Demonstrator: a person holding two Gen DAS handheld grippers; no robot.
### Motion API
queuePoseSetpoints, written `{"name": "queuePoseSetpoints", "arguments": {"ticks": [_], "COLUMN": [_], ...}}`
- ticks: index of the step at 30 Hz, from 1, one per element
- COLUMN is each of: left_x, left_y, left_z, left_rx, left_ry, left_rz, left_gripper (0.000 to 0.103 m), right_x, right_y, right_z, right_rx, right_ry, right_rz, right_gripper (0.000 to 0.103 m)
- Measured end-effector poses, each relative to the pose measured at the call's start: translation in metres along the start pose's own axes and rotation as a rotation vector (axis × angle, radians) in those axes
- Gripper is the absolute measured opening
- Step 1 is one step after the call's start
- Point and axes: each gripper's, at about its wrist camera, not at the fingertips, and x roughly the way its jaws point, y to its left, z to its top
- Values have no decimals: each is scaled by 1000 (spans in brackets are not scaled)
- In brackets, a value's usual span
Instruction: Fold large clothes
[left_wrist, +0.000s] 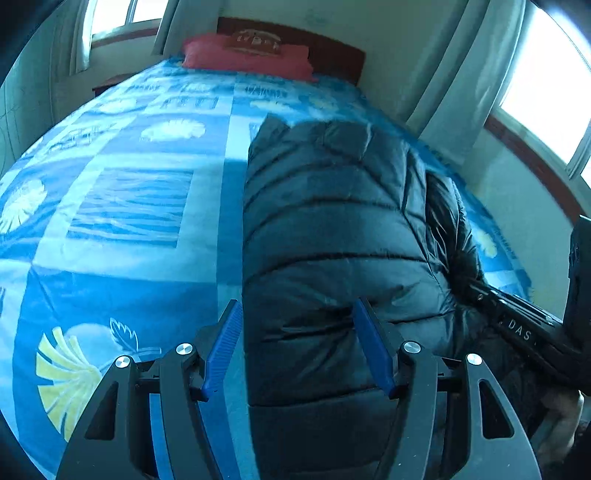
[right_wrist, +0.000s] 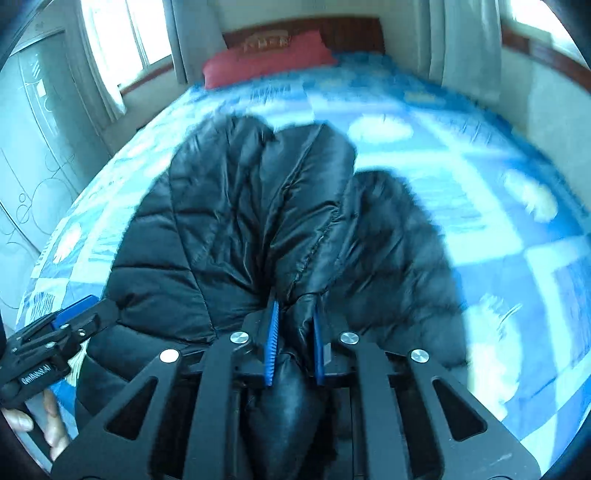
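A black quilted puffer jacket (left_wrist: 332, 221) lies lengthwise on the blue patterned bedspread (left_wrist: 129, 206). My left gripper (left_wrist: 299, 325) stands open over the jacket's near left edge. One blue pad (left_wrist: 225, 350) is beside that edge and the other is on the fabric. In the right wrist view my right gripper (right_wrist: 295, 306) is shut on a bunched fold of the jacket (right_wrist: 240, 229), which bulges back between the pads. The left gripper (right_wrist: 74, 314) shows at the lower left of that view, held by a hand (right_wrist: 22, 421). The right gripper's body (left_wrist: 517, 325) enters the left wrist view from the right, its tips buried in the jacket.
A red pillow (left_wrist: 247, 55) lies against the dark wooden headboard (left_wrist: 332, 51) at the far end. Curtained windows (left_wrist: 546, 85) flank the bed, and a wardrobe (right_wrist: 33, 147) stands to the left. Bare bedspread (right_wrist: 480, 206) stretches on both sides of the jacket.
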Motion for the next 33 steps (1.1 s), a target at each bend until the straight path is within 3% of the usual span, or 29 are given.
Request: {"name": "queuePoseSetpoints", "arguments": {"ticks": [2, 10, 15, 19, 23, 28, 33], "left_x": [-3, 33, 59, 75, 73, 62, 36], "left_y": [-5, -40, -62, -59, -53, -47, -43], "left_z": [3, -6, -6, -9, -10, -7, -13], "left_rx": [13, 86, 176, 174, 162, 132, 109], "left_ry": [-10, 62, 83, 91, 92, 67, 23], "left_rz": [-11, -37, 44, 52, 36, 8, 9], "left_gripper": [62, 62, 63, 63, 64, 65, 65], "right_x": [-4, 37, 65, 72, 67, 35, -14], "right_y": [-18, -84, -104, -106, -104, -104, -87], "right_z": [6, -10, -15, -21, -18, -15, -10], "right_rx": [2, 85, 118, 145, 152, 180, 128], "right_ry": [-20, 68, 105, 105, 99, 70, -2], "right_rz": [-35, -31, 23, 30, 20, -7, -40], "right_gripper": [13, 14, 15, 16, 19, 37, 37]}}
